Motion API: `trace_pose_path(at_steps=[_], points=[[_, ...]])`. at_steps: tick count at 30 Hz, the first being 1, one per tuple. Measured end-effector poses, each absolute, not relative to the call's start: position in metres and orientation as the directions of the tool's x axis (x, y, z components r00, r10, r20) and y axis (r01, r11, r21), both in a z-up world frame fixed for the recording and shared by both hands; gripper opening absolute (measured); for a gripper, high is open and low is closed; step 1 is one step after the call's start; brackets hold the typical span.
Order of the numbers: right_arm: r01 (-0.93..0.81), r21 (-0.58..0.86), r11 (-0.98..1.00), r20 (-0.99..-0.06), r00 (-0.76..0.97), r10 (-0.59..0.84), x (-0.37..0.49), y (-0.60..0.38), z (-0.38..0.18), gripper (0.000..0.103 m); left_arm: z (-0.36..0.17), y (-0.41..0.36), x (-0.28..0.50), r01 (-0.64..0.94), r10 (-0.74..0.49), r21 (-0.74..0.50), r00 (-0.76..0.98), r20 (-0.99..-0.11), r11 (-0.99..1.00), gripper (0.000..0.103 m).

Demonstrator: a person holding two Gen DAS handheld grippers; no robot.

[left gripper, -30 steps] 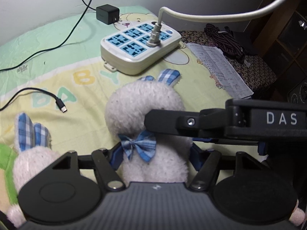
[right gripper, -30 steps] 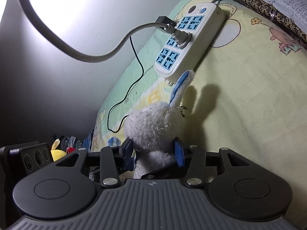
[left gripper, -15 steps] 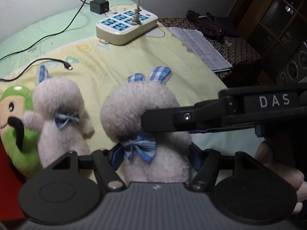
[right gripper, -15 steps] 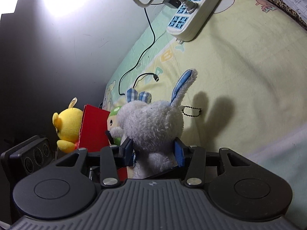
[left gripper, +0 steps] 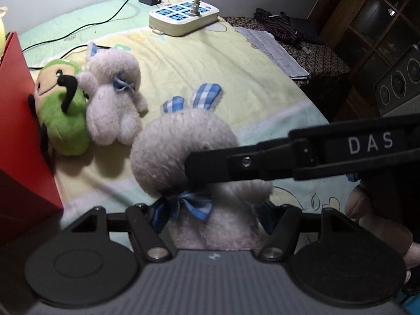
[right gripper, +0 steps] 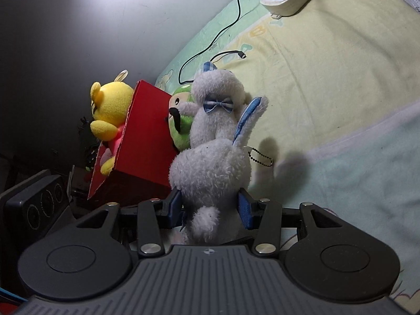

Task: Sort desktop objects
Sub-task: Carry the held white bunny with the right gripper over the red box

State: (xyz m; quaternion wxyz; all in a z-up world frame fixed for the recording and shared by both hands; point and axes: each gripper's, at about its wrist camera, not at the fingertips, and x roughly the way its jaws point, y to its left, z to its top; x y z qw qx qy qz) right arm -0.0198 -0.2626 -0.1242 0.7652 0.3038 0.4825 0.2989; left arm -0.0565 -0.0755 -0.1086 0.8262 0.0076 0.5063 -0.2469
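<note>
The left gripper point(left gripper: 211, 216) has both blue-padded fingers point(left gripper: 157, 214) pressed against the sides of a white plush rabbit point(left gripper: 183, 147). The right gripper point(right gripper: 210, 207) clamps the same rabbit from the other side, its black finger crossing the left wrist view. A bare hand point(left gripper: 378, 225) grips the right handle.

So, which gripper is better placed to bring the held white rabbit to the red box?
Probably the left gripper: it grips the white rabbit by the body, and the red box stands just beside it. The right gripper also grips it, from the opposite side.
</note>
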Motion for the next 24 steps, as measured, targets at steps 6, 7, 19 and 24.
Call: trace_pose_path(at_steps=[6, 7, 19, 24], points=[[-0.169, 0.737, 0.654, -0.55, 0.412, 0.726, -0.044, -0.242, -0.107, 0.047, -0.092, -0.052, -0.072, 0.467, -0.432, -0.232, 0.384, -0.816, 0.853, 0.068], [-0.168, 0.736, 0.656, -0.548, 0.422, 0.722, -0.048, -0.238, -0.104, 0.047, -0.089, -0.047, -0.073, 0.477, -0.441, -0.234, 0.387, -0.81, 0.847, 0.068], [-0.232, 0.7, 0.675, -0.467, 0.567, 0.679, -0.094, -0.198, -0.053, 0.047, -0.037, 0.013, -0.1, 0.596, -0.568, -0.232, 0.469, -0.677, 0.769, 0.068], [-0.29, 0.687, 0.666, -0.403, 0.61, 0.682, -0.1, -0.177, -0.028, 0.047, -0.008, 0.042, -0.104, 0.604, -0.607, -0.244, 0.52, -0.601, 0.759, 0.068]])
